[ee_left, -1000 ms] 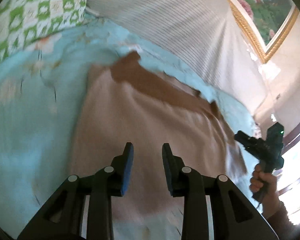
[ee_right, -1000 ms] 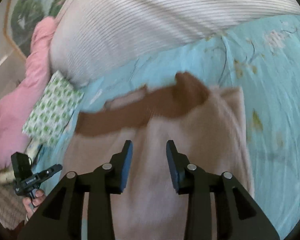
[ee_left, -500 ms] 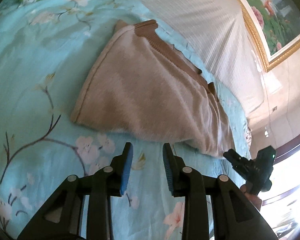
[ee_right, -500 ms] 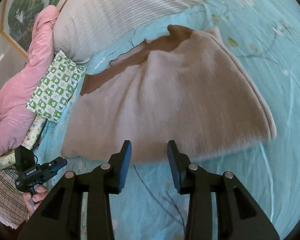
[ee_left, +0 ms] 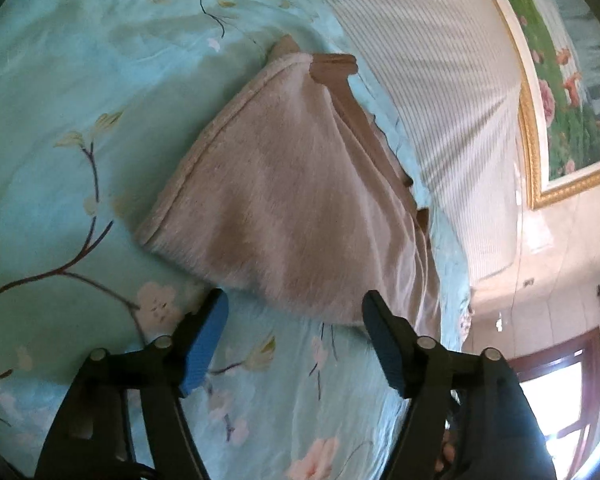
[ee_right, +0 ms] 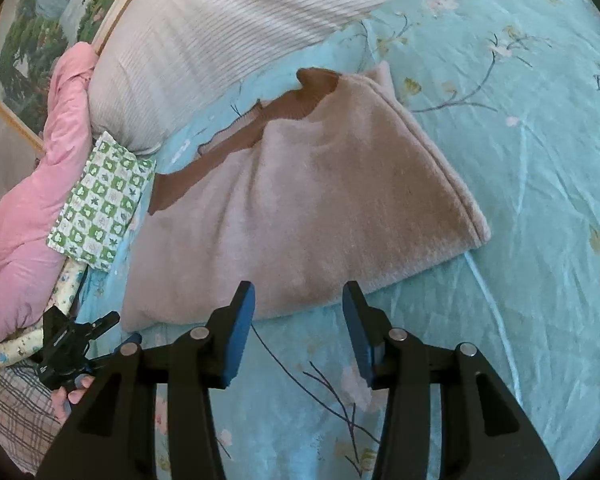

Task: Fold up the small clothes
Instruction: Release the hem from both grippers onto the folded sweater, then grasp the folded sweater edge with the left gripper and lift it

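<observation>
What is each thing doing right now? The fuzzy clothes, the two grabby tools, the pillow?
Beige garment: folded over, lying flat on the sheet, held by nothing.
Left tool: open, empty, near the garment's near edge.
Right tool: open, empty, at that edge.
Striped pillow: lying behind the garment.
Green checked cloth: folded, beside the pillow.

My left gripper (ee_left: 296, 336) and right gripper (ee_right: 298, 320) are matt black plastic, each with blue ribbed pads (ee_right: 240, 332) and small bright metal pivot pins (ee_right: 199, 333). The beige garment (ee_right: 320, 208) before me is a soft, fuzzy knit with a matt nap; its brown band (ee_right: 284, 108) looks flatter and ribbed. The bed sheet (ee_right: 540, 120) is smooth turquoise printed cloth with a slight sheen and fine creases. The white cover (ee_right: 240, 20) is corded, ridged fabric. The pink quilt (ee_right: 20, 220) looks padded and matt. The picture frame (ee_left: 534, 152) is glossy gilt.
</observation>
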{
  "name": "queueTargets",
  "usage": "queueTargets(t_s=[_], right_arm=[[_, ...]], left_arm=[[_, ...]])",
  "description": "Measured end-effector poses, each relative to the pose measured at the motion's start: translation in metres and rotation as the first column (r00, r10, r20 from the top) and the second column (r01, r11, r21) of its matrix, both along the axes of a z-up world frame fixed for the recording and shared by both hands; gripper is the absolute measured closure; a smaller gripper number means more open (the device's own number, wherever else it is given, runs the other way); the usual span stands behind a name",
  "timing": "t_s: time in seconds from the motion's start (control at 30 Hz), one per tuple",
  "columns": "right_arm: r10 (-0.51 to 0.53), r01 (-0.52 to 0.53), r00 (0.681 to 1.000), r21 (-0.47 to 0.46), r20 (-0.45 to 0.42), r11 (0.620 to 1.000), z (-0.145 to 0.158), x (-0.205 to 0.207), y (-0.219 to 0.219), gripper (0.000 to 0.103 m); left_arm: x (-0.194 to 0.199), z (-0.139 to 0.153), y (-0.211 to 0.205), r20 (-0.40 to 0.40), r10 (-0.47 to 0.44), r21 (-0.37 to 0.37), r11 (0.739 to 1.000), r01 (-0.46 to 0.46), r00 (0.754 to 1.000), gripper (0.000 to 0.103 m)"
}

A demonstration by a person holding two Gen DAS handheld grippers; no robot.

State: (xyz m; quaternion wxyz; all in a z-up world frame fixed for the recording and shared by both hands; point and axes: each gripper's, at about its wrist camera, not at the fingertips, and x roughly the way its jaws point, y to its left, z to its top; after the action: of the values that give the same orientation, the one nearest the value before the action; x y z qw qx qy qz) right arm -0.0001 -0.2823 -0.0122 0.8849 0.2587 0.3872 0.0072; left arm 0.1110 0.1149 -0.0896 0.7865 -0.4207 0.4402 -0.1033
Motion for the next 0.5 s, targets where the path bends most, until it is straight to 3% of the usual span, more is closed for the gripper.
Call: queueTargets(t_s=[0.17, 0.5], right_arm=[[0.014, -0.014, 1.0, 0.003, 0.009, 1.0, 0.004, 0.004, 0.004, 0.056], [0.035, -0.036, 0.999, 0.03, 0.027, 0.999, 0.008, 0.022, 0.012, 0.055]], left_arm=[[0.009, -0.004, -0.001, 0.012, 0.084, -0.03, 0.996, -0.084, 0.996, 0.022], [0.035, -0.004, -0.002, 0.037, 0.205, -0.023, 0.979, -0.204, 0.978, 0.024]])
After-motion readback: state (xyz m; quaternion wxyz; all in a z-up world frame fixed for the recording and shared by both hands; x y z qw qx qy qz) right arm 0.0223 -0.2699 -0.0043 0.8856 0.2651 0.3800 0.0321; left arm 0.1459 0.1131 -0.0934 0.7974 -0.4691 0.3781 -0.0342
